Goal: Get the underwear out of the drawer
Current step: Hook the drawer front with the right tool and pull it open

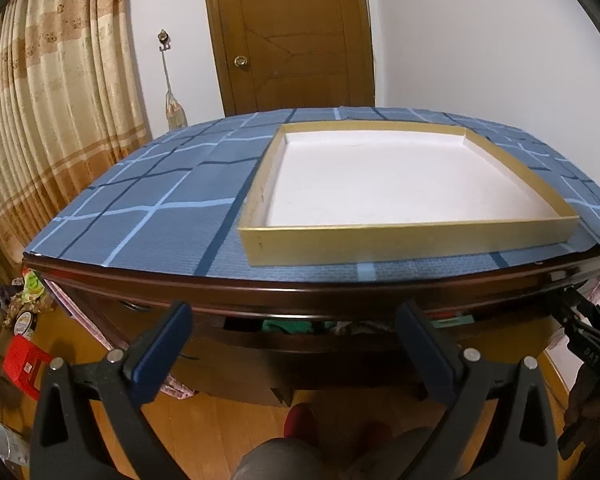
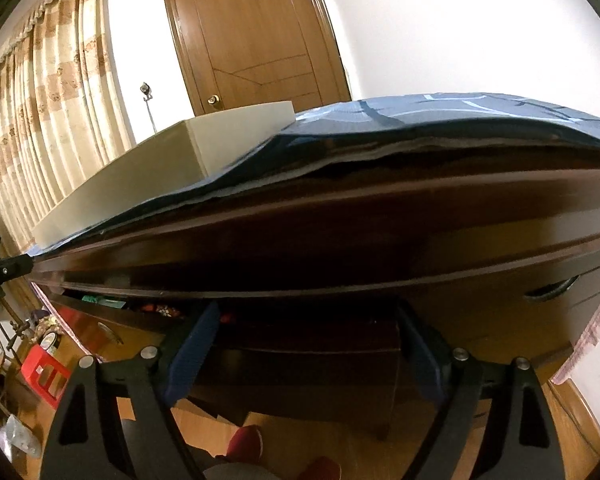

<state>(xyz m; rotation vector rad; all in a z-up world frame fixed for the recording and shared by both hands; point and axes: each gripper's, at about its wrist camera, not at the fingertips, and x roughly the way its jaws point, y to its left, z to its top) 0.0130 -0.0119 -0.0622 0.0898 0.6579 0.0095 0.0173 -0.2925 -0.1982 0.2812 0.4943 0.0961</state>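
A dark wooden dresser [image 1: 260, 300] carries a blue checked cloth [image 1: 148, 200]. Its top drawer [image 1: 284, 352] stands pulled out a little. In the gap lie green fabric [image 1: 288, 325] and pale patterned fabric [image 1: 360, 325], mostly hidden in shadow. My left gripper [image 1: 294, 320] hangs open in front of that gap with nothing between its fingers. My right gripper [image 2: 310, 322] sits low under the dresser's edge, jaws wide apart, with dark drawer wood [image 2: 308, 344] between the fingers; no pad visibly presses on it. Red-and-white fabric [image 2: 162, 311] shows in the drawer [image 2: 100, 312] to its left.
A shallow gold-rimmed tray [image 1: 408, 232] with a white floor rests on the cloth. The person's red slippers [image 1: 300, 420] and grey trouser leg [image 1: 276, 460] are on the wooden floor below. A red stool [image 1: 24, 364] and clutter stand at the left. Curtains [image 1: 40, 120] and a door [image 1: 288, 40] lie behind.
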